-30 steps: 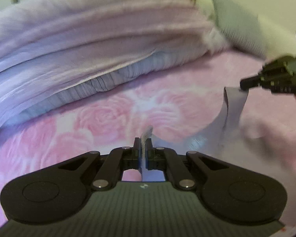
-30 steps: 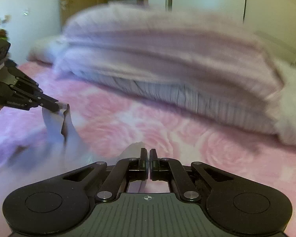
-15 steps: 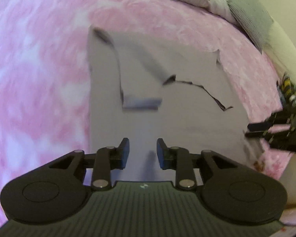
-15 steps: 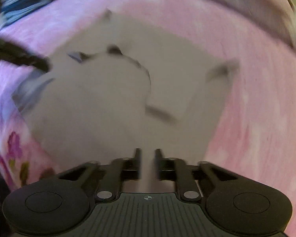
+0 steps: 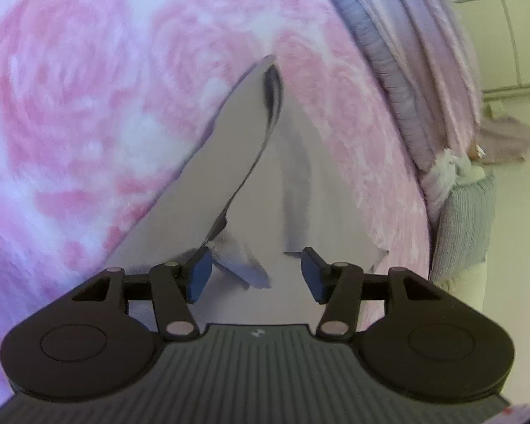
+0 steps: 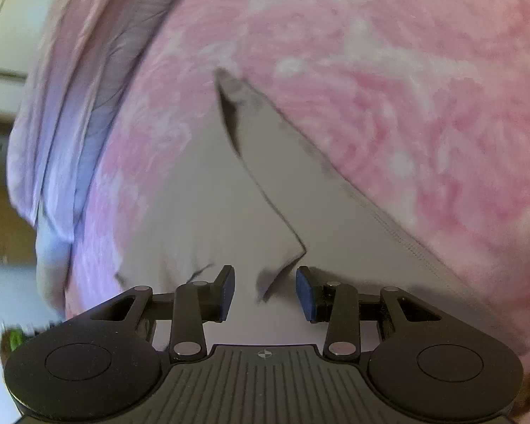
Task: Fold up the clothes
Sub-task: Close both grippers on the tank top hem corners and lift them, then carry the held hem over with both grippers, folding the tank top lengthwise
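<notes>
Pale grey garment spread smooth and flat on the bed's fuzzy pink rose-print blanket, folded edges meeting in a point. Seen from the left wrist only: a ribbed grey cushion past folded lilac bedding. Right-wrist picture blurred, garment's near edge cut off. Left tongs and right tongs just been opening, pads apart, loose fabric corners between, nothing gripped.

Garment flat on bedspread, folded bedding behind
</notes>
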